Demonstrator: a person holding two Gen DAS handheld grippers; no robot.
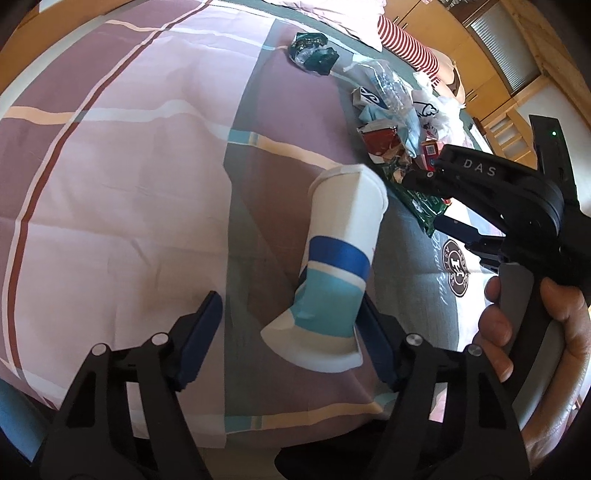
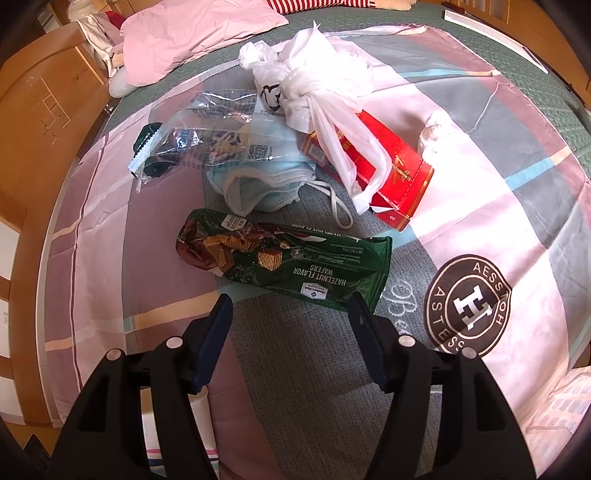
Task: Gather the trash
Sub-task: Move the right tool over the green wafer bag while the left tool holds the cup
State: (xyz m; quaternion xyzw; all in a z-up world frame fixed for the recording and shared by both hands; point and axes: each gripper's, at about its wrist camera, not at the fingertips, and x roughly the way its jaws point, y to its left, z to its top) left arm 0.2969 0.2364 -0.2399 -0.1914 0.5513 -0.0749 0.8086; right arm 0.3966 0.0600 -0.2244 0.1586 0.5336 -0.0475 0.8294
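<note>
A squashed paper cup (image 1: 338, 266), white with blue bands, lies on the bedspread between the fingers of my left gripper (image 1: 288, 332), whose jaws stand open around its base. My right gripper (image 2: 290, 328) is open and empty, just in front of a green hazelnut wafer wrapper (image 2: 291, 264). Beyond it lie a blue face mask (image 2: 266, 177), a clear plastic bag (image 2: 207, 129), a white plastic bag (image 2: 317, 85), a red carton (image 2: 391, 166) and a crumpled tissue (image 2: 436, 134). In the left wrist view the right gripper (image 1: 439, 195) hovers over the trash pile (image 1: 399, 122).
A dark green wrapper (image 1: 314, 55) lies apart, farther up the bed. A pink pillow (image 2: 192, 33) and a striped cushion (image 1: 406, 44) sit at the head. Wooden bed frame (image 2: 40, 122) runs along the left edge. The patchwork bedspread (image 1: 129, 166) stretches left.
</note>
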